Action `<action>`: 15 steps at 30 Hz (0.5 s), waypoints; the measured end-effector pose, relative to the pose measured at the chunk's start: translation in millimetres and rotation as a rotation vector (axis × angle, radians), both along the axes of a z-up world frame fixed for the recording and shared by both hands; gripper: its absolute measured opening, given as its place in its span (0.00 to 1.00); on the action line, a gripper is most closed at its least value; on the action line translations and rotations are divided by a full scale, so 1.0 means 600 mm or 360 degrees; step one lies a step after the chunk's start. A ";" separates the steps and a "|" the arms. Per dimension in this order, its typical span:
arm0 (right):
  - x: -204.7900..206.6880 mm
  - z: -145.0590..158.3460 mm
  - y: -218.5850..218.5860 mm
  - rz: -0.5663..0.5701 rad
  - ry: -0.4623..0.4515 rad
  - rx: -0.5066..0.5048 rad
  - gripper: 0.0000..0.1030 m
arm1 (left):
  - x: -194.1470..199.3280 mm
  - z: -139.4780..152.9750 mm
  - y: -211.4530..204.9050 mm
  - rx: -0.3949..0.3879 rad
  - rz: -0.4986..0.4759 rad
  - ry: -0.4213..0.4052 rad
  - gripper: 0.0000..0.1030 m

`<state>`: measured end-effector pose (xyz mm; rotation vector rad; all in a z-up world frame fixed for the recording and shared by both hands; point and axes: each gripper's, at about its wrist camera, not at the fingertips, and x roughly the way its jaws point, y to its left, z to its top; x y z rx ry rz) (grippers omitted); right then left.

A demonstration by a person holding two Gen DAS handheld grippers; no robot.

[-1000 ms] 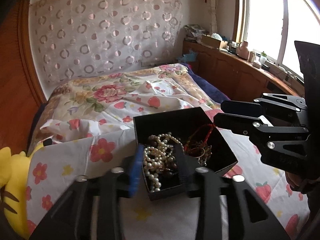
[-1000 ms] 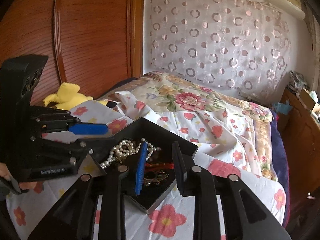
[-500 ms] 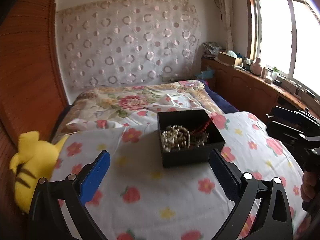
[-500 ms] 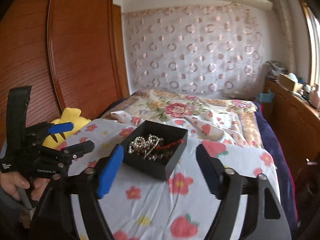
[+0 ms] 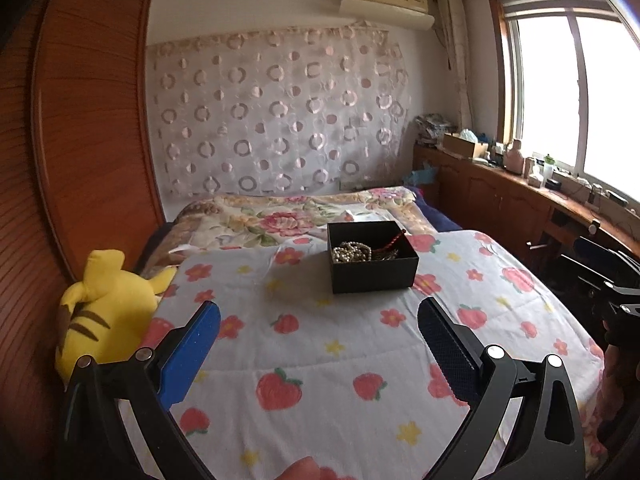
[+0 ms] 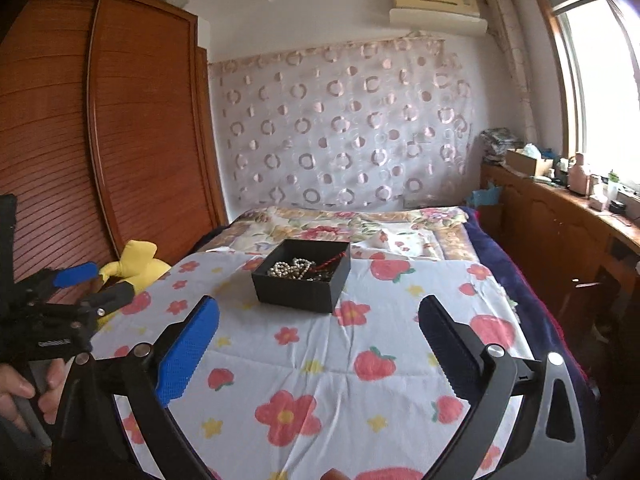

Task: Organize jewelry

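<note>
Black card forms the box point(image 5: 372, 262), which is set on the flowered bed point(image 5: 320, 360) ahead of both tongs, well apart from them. Pearls point(image 5: 354, 250) and a red string point(image 5: 394, 237) are heaped inside. From the left tongs point(image 5: 318, 340) the box is seen slightly right of centre; from the right tongs point(image 6: 318, 332) slightly left, a corner turned toward them. Neither is clearly nearer. The left tongs are spread wide and empty; the right are opening, nothing between them.
</note>
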<state>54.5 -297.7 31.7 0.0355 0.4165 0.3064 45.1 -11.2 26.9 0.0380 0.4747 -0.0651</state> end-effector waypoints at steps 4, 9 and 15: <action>-0.023 0.000 -0.003 -0.0003 -0.0032 0.0001 0.98 | -0.019 0.005 0.000 0.0008 0.0032 -0.0025 0.93; -0.033 0.006 -0.002 0.0000 -0.0058 0.0005 0.98 | -0.036 0.007 0.007 0.0000 0.0043 -0.0030 0.93; -0.040 0.007 0.002 -0.0005 -0.0064 -0.0002 0.98 | -0.046 0.005 0.009 -0.0014 0.0034 -0.0036 0.93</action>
